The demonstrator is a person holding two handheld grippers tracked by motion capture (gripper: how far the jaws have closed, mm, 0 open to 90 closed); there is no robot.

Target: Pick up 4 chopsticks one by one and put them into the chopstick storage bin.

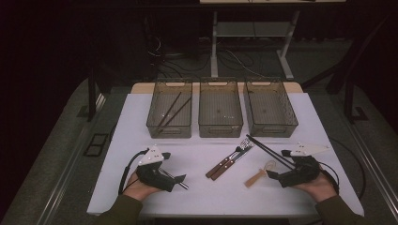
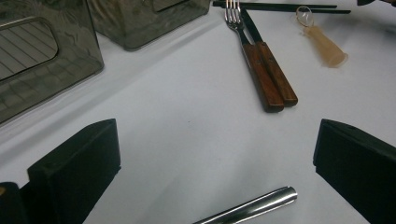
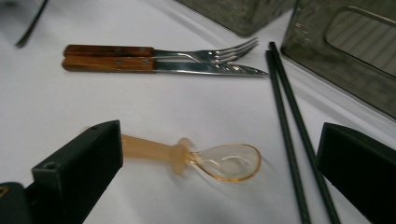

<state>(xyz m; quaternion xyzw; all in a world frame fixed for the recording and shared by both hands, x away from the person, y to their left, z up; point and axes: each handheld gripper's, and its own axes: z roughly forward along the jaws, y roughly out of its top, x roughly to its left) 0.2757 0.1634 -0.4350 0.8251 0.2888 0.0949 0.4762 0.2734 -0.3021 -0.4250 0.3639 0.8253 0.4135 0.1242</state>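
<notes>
Right gripper view puts my right claw [image 3: 219, 177] spread wide over the table, jaws apart with nothing pinched; the little amber spoon [image 3: 205, 161] lies between them, its handle tucked under my left-hand jaw, and the black chopsticks [image 3: 289, 140] run just inside the other jaw. My worry is that closing here could catch a chopstick along with the spoon, or that the slick, shallow spoon could skid or flip off the cloth as the jaws meet. Beyond the spoon, the wooden-handled fork and knife [image 3: 140, 58] lie side by side, touching, well clear of my jaws. Left gripper view has my left claw [image 2: 215, 172] likewise spread and empty, a shiny metal rod [image 2: 252, 210] lying between its jaws close to me; it looks round, so I judge it could roll away at a careless touch. Farther off stand three bins [image 1: 220, 110], one already holding chopsticks. Bare cloth between both claws and the bins gives me room; the near table edge [image 1: 225, 213] sits close under my wrists.
</notes>
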